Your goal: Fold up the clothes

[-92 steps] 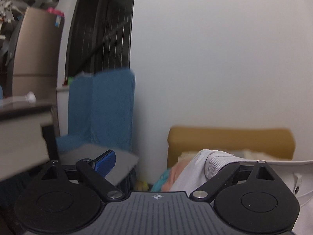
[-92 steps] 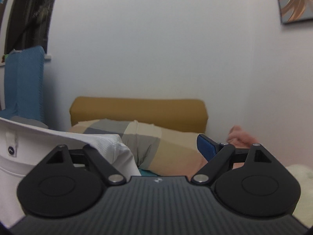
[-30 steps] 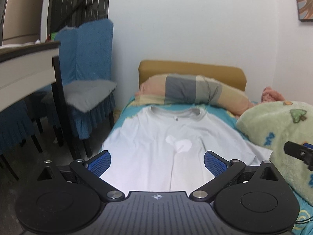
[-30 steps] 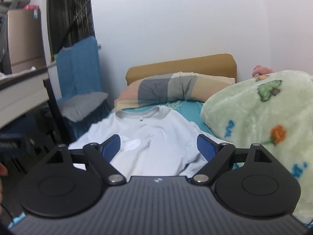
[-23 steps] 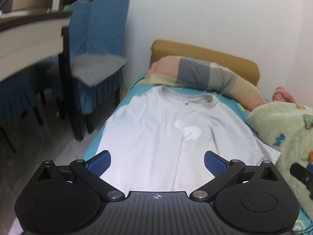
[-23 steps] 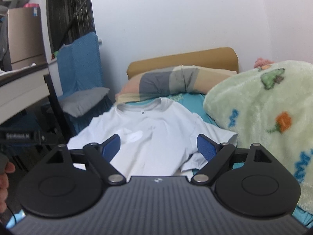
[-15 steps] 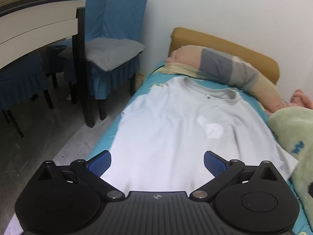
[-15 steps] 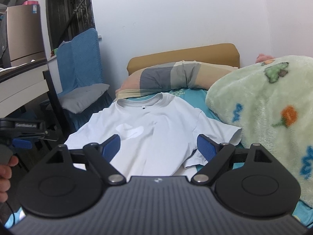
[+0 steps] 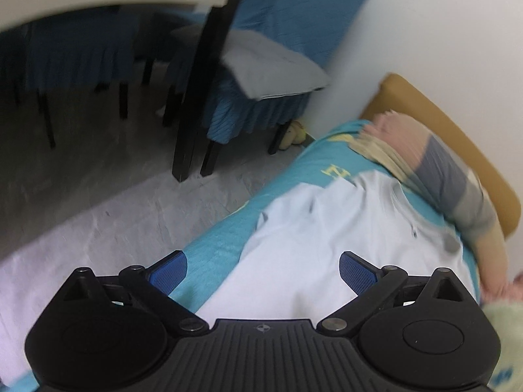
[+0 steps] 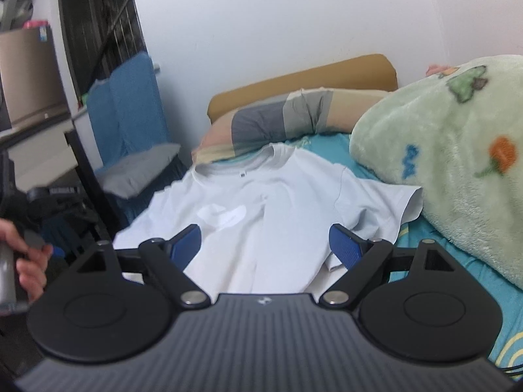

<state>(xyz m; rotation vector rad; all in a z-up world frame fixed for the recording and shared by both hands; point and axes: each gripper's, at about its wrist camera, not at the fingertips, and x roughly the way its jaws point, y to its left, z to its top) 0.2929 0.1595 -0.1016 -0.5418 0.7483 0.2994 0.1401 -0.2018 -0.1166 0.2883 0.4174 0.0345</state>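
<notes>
White T-shirt (image 10: 281,202) spread flat, front up, on the bed (image 10: 457,268), collar toward the pillow (image 10: 287,121). No fold made yet; all folding left. Left hand-held gripper (image 9: 261,269) spread wide, empty, over the shirt's left edge. Right hand-held gripper (image 10: 264,245) likewise released, above the hem.

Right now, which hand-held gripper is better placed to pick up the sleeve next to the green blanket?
The right hand-held gripper, probably. It is open, and that sleeve of the white T-shirt lies just beyond its right finger. The left hand-held gripper, also open, faces the bed's floor-side edge, away from the green blanket.
</notes>
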